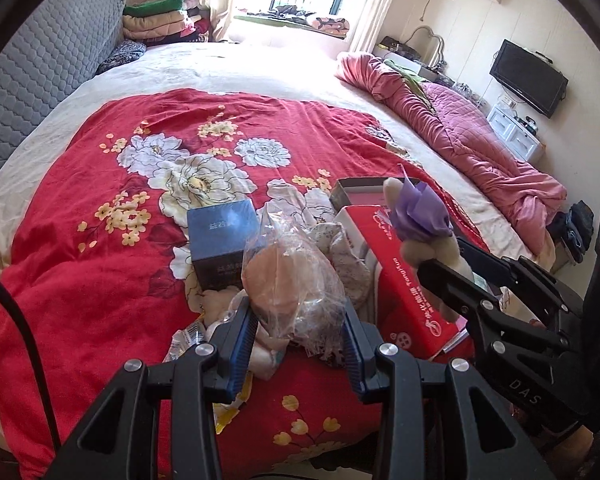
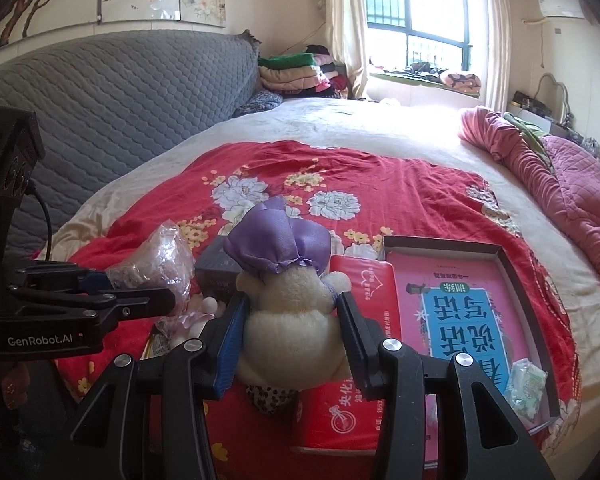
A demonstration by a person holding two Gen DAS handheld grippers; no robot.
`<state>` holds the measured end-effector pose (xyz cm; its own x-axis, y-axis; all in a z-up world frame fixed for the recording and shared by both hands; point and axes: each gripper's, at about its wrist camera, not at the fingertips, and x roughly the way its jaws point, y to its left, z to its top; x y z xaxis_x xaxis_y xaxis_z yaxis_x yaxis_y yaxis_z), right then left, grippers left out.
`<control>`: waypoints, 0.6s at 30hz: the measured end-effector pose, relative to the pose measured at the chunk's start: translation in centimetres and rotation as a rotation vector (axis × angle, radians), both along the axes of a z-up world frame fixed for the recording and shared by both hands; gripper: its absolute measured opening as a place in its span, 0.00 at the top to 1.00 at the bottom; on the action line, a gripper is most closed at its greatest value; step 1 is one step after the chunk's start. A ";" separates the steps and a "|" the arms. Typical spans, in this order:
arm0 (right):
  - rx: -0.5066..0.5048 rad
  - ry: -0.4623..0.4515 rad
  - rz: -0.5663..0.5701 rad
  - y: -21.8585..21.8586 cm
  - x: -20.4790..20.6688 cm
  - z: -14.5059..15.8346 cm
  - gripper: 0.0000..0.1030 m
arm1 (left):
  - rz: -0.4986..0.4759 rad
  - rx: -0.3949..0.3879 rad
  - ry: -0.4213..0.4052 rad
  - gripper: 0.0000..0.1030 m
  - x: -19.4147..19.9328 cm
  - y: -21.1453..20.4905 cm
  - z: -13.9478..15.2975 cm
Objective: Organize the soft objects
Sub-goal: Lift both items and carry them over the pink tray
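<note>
The left gripper (image 1: 300,322) is closed on a clear plastic bag (image 1: 290,280) with a tan, rounded soft thing inside, held above the red flowered blanket (image 1: 80,200). The right gripper (image 2: 292,328) is clamped on a cream plush toy (image 2: 292,312) in a purple bonnet — its 2 pads press the toy's sides. Below them lie a dark blue box (image 1: 220,240), a red packet (image 2: 336,408) and an open box (image 2: 520,280) holding a pink book (image 2: 460,312).
</note>
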<state>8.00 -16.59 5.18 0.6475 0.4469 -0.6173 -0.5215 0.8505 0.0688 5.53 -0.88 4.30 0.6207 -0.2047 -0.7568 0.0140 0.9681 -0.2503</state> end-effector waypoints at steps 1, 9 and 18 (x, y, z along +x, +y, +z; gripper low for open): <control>0.004 -0.004 -0.007 -0.3 -0.1 0.2 0.55 | -0.008 0.004 -0.004 0.61 -0.1 -0.5 0.3; 0.027 -0.026 -0.058 -3.2 -0.7 1.7 0.55 | -0.047 0.027 -0.021 0.61 -0.1 -3.5 2.1; 0.058 -0.053 -0.124 -6.4 -0.5 2.9 0.55 | -0.096 0.053 -0.029 0.61 0.2 -6.5 3.1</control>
<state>7.46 -23.03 8.04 0.7310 0.3955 -0.5561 -0.4170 0.9039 0.0948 5.74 -7.38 7.42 0.6218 -0.2243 -0.7503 0.1132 0.9738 -0.1973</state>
